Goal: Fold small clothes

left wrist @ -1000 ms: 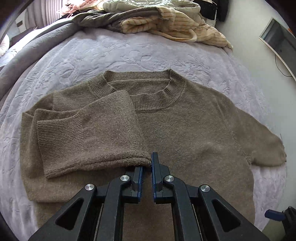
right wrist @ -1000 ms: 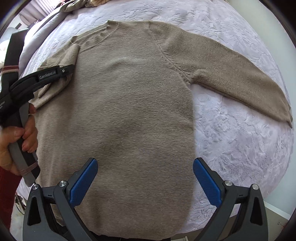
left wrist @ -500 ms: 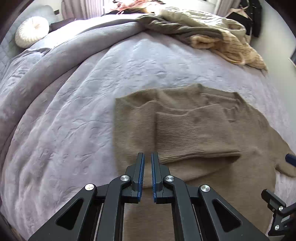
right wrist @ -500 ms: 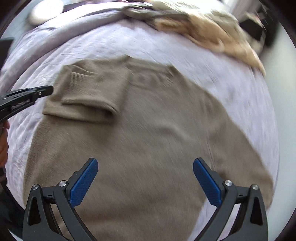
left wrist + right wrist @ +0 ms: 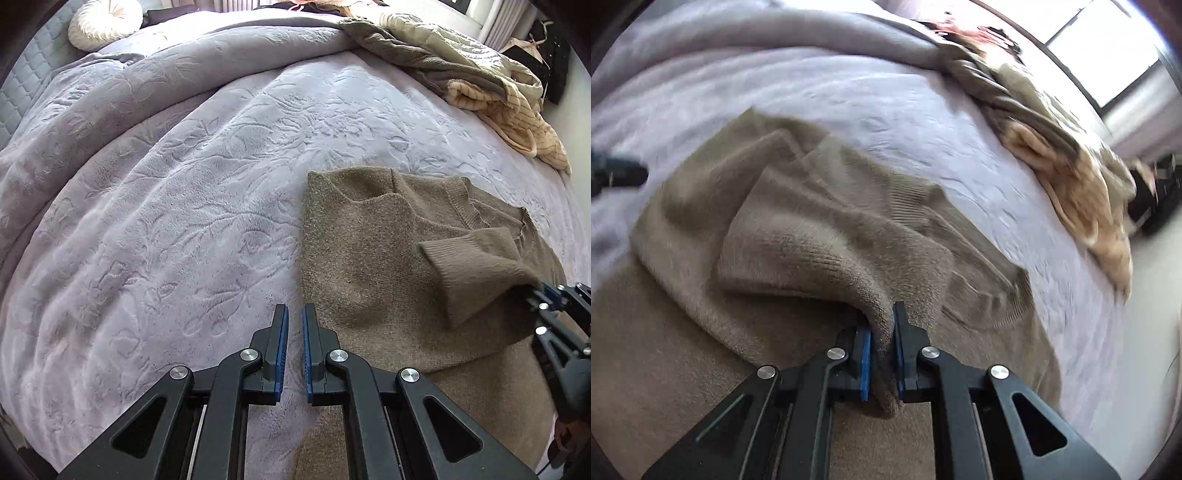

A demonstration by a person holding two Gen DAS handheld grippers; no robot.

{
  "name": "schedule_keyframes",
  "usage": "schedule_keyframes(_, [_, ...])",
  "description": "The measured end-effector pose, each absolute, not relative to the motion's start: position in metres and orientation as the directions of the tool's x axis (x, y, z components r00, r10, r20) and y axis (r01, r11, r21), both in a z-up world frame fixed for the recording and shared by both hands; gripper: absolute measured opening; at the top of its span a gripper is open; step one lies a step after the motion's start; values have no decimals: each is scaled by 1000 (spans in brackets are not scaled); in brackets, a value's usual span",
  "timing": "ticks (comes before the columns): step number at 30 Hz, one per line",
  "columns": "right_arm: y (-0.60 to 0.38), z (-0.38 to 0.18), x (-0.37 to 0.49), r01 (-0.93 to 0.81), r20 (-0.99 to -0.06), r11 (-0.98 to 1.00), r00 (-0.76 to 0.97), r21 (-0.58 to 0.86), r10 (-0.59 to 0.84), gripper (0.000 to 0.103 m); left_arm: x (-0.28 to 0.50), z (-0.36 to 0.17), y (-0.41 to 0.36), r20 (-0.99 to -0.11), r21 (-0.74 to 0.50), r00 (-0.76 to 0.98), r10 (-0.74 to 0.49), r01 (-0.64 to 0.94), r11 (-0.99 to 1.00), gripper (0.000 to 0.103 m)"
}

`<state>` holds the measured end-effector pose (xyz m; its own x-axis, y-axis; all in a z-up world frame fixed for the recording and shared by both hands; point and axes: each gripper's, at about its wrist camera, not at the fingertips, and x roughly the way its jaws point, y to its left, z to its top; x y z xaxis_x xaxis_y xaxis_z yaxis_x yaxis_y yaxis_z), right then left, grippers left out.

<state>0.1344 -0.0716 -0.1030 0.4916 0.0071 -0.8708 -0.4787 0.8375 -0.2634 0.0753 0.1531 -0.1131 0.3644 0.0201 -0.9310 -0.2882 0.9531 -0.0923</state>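
Nearest, the right gripper [image 5: 882, 343] has its fingers pinched on a cuff [image 5: 827, 258] of the brown sweater [image 5: 369, 266], lifting that sleeve over the chest, presumably to lay it across as the next fold. Beside it, the left gripper [image 5: 293, 332] hovers over the sweater's edge with fingers nearly pressed together, a thin gap between them, holding nothing, likely waiting free. Beyond, the sweater lies flat on the bed's lilac blanket [image 5: 184, 184], giving room to fold. Farthest, a heap of other clothes [image 5: 480, 81] sits near the far edge.
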Motion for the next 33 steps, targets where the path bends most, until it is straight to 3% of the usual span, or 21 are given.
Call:
schedule_keyframes(3, [-155, -91, 149, -167, -885, 982, 439, 92, 157, 11, 78, -115, 154, -935, -92, 355, 21, -298, 950, 8])
schedule_keyframes(6, [-232, -119, 150, 148, -863, 898, 378, 414, 335, 12, 81, -119, 153, -940, -85, 339, 24, -304, 949, 8])
schedule_keyframes(8, [-256, -137, 146, 245, -841, 826, 352, 507, 411, 17, 82, -120, 150, -941, -81, 336, 27, -303, 950, 8])
schedule_keyframes(9, [-264, -143, 143, 271, -839, 810, 339, 520, 426, 19, 83, -120, 149, -942, -79, 336, 28, -301, 950, 8])
schedule_keyframes(11, [-273, -145, 140, 293, -825, 782, 338, 550, 454, 54, 84, -119, 147, -941, -77, 338, 29, -298, 952, 8])
schedule_keyframes(13, [-279, -139, 135, 300, -796, 752, 385, 587, 468, 63, 85, -117, 146, -940, -78, 340, 29, -297, 952, 8])
schedule_keyframes(16, [-285, -136, 146, 324, -799, 744, 392, 584, 456, 61, 85, -112, 145, -937, -78, 347, 31, -296, 952, 8])
schedule_keyframes(17, [-286, -134, 151, 328, -806, 751, 391, 573, 444, 41, 85, -110, 145, -936, -78, 352, 32, -295, 952, 8])
schedule_keyframes(19, [-284, -130, 155, 323, -846, 803, 377, 501, 377, 14, 84, -107, 144, -933, -76, 358, 32, -284, 956, 8])
schedule_keyframes(22, [-290, -136, 155, 338, -884, 835, 338, 434, 323, 14, 77, -111, 139, -941, -55, 335, 35, -254, 966, 8])
schedule_keyframes(25, [-297, -142, 138, 339, -867, 810, 332, 478, 373, 16, 61, -115, 132, -949, -63, 316, 6, -210, 976, 8])
schedule_keyframes(27, [-297, -143, 129, 307, -848, 802, 332, 512, 413, 30, 50, -117, 123, -951, -61, 308, -6, -169, 984, 8])
schedule_keyframes(28, [-296, -143, 127, 294, -834, 792, 337, 534, 437, 46, 46, -120, 117, -954, -61, 300, -16, -141, 988, 8])
schedule_keyframes(29, [-295, -143, 127, 286, -822, 783, 342, 552, 455, 55, 44, -123, 112, -956, -60, 291, -23, -118, 991, 8])
schedule_keyframes(33, [-294, -145, 134, 301, -808, 762, 360, 573, 466, 56, 47, -139, 92, -963, -30, 268, -12, -62, 998, 8])
